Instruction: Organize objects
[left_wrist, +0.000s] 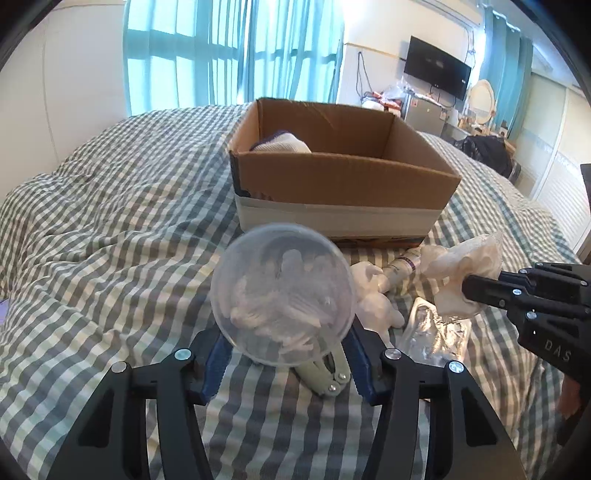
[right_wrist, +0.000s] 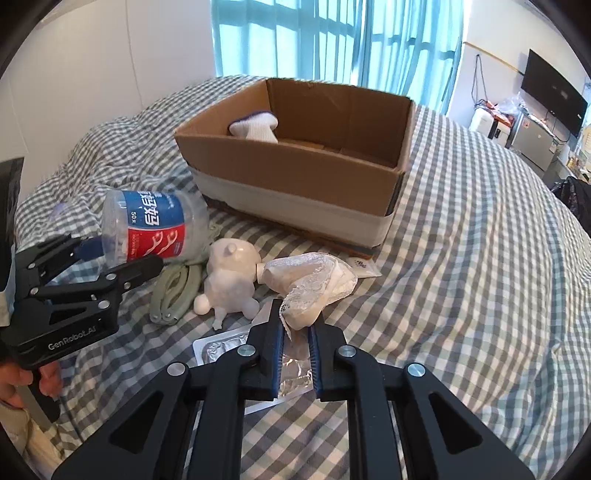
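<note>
My left gripper (left_wrist: 284, 354) is shut on a clear plastic tub of floss picks (left_wrist: 282, 297), held above the bed; it shows in the right wrist view as a red-and-blue labelled tub (right_wrist: 155, 229). My right gripper (right_wrist: 297, 325) is shut on a white lace-wrapped bundle (right_wrist: 314, 284), also seen in the left wrist view (left_wrist: 461, 273). The open cardboard box (left_wrist: 343, 177) stands ahead on the bed with a white sock (left_wrist: 284, 146) inside. A white toy figure (right_wrist: 229, 284), green pliers (right_wrist: 173, 295) and a foil blister pack (right_wrist: 221, 347) lie on the bed.
The bed has a grey-and-white checked cover (right_wrist: 461, 258). A small tube (left_wrist: 402, 264) and a white sachet (right_wrist: 362, 267) lie by the box's front. A TV (left_wrist: 437, 72) and cluttered shelves stand at the far right wall.
</note>
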